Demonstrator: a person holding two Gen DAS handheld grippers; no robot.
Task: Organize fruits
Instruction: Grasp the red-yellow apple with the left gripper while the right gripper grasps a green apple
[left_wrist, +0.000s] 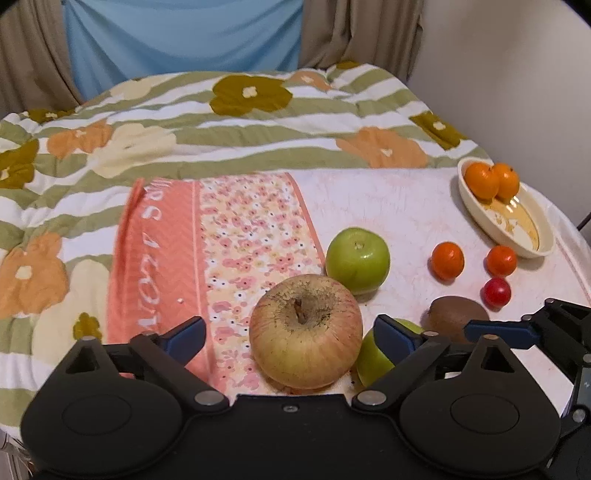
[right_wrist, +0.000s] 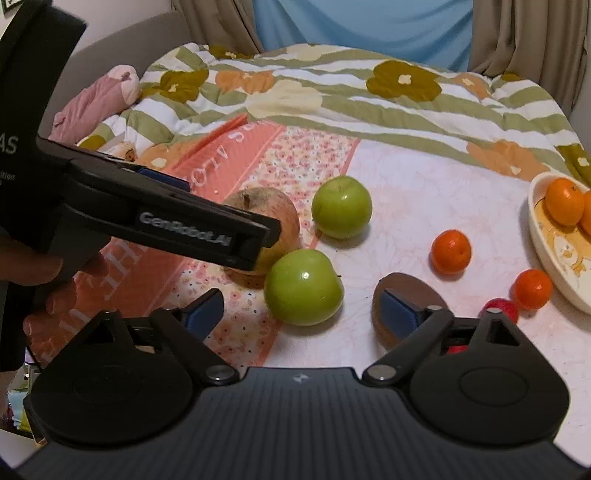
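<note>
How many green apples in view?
2. One green apple sits farther back on the white surface, right of the big russet apple. The other lies nearer, between the right gripper's open fingers. None seem hidden.

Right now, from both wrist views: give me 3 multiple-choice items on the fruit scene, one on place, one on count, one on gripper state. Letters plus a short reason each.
1. Where are the two oranges that sit side by side?
A. in the dish
B. on the pink towel
C. on the quilt

2. How many green apples are out?
A. one
B. two
C. four

3. What is the left gripper doing?
A. shut on the kiwi
B. shut with nothing in it
C. open, with the big yellowish apple between its fingers

Answers:
1 A: both lie inside the oval dish.
2 B: one far green apple and one near green apple.
3 C: the fingers stand wide apart on either side of the yellowish apple.
</note>
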